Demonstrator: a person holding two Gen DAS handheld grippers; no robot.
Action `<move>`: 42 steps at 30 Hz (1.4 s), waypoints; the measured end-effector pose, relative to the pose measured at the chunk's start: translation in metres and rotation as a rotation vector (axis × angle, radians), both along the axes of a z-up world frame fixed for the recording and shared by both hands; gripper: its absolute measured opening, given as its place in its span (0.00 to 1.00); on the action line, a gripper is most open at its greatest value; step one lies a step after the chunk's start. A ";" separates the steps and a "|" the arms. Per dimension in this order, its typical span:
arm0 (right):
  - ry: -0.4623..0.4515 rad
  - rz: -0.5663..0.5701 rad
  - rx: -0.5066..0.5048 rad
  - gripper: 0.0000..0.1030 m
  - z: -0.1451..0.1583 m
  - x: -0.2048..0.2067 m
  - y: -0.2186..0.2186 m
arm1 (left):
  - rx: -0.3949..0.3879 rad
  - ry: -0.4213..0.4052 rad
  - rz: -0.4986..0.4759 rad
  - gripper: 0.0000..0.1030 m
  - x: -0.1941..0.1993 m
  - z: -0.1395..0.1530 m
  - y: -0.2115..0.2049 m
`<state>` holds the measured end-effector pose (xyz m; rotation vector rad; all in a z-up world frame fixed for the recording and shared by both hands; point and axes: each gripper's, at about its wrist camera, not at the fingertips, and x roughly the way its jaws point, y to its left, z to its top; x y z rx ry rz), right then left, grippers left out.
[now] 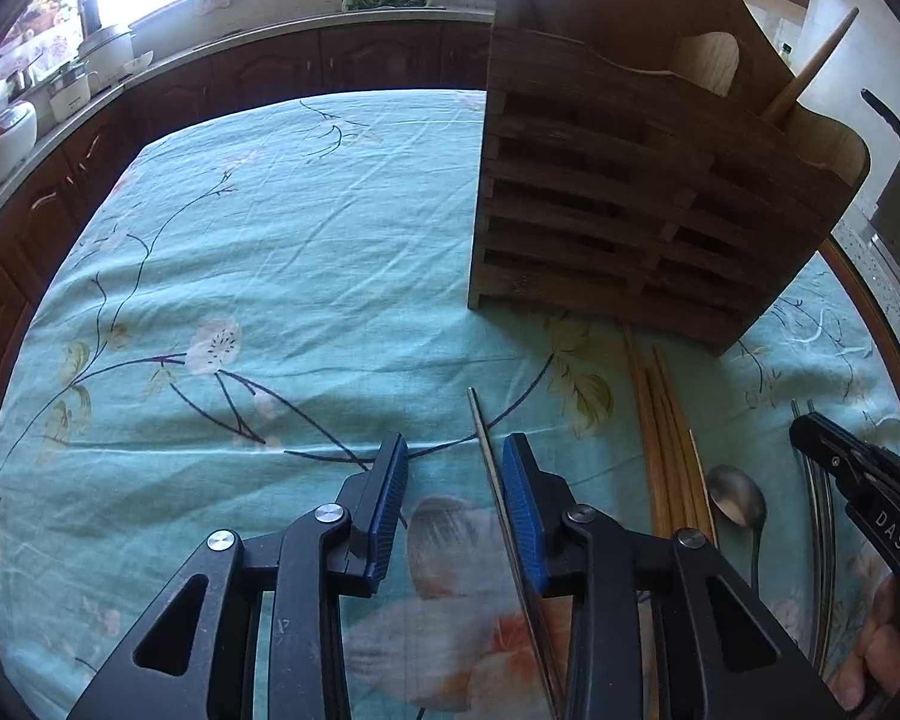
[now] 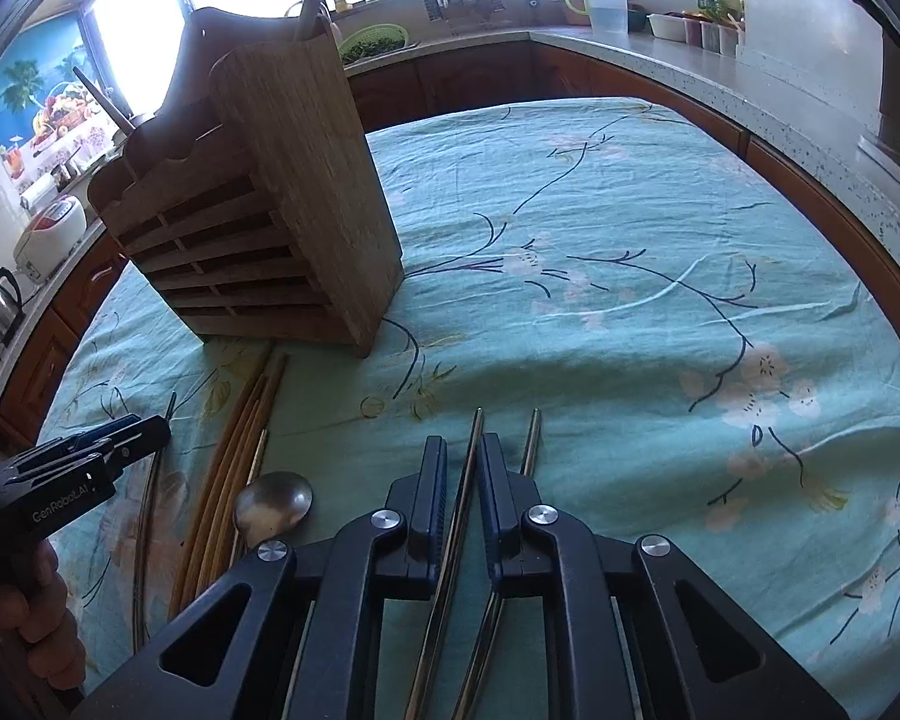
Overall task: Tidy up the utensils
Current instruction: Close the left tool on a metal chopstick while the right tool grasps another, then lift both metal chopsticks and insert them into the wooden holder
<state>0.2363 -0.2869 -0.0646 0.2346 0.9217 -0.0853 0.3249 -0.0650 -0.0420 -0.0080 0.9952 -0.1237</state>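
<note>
Teal floral cloth (image 1: 240, 276) covers the worktop, wooden holder (image 1: 630, 192) at one o'clock; left gripper (image 1: 453, 456) spread beside a metal chopstick (image 1: 491, 468), right gripper (image 2: 463, 456) pinching another chopstick (image 2: 471, 450).

The left tongs (image 1: 453, 456) point steeply down at the desk (image 1: 270, 276), blue pads apart; a metal chopstick (image 1: 491, 468) lies against the inner face of the pad at 3 o'clock, the other pad clear of it. In the right wrist view a hand (image 2: 36, 612) grips their handle at 8 o'clock. The right tongs (image 2: 463, 456) also tilt downward, pads drawn nearly together around a metal chopstick (image 2: 473, 450). Fingers (image 1: 870, 660) of the right hand show at 4 o'clock in the left wrist view.
</note>
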 end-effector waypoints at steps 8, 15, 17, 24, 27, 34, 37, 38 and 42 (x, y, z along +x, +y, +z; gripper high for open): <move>-0.005 0.010 -0.067 0.05 -0.001 0.002 0.009 | 0.033 -0.020 -0.059 0.05 -0.004 -0.004 -0.012; -0.053 -0.009 0.062 0.04 0.016 -0.014 -0.001 | -0.103 -0.017 -0.056 0.03 -0.020 0.012 0.010; -0.083 -0.006 0.084 0.04 0.028 -0.021 -0.001 | -0.139 -0.030 -0.055 0.03 -0.027 0.021 0.017; -0.206 0.017 0.101 0.04 0.081 -0.045 0.005 | -0.223 -0.128 -0.062 0.03 -0.063 0.069 0.041; -0.253 0.028 0.103 0.04 0.100 -0.054 0.008 | -0.247 -0.175 -0.067 0.03 -0.080 0.089 0.050; -0.333 0.034 0.104 0.04 0.132 -0.066 0.010 | -0.291 -0.258 -0.079 0.03 -0.113 0.124 0.069; -0.361 0.037 0.098 0.04 0.142 -0.072 0.011 | -0.290 -0.289 -0.081 0.03 -0.126 0.139 0.072; -0.367 0.037 0.098 0.04 0.144 -0.072 0.012 | -0.285 -0.299 -0.080 0.03 -0.129 0.142 0.073; -0.385 0.039 0.097 0.04 0.151 -0.074 0.012 | -0.284 -0.319 -0.080 0.03 -0.135 0.150 0.075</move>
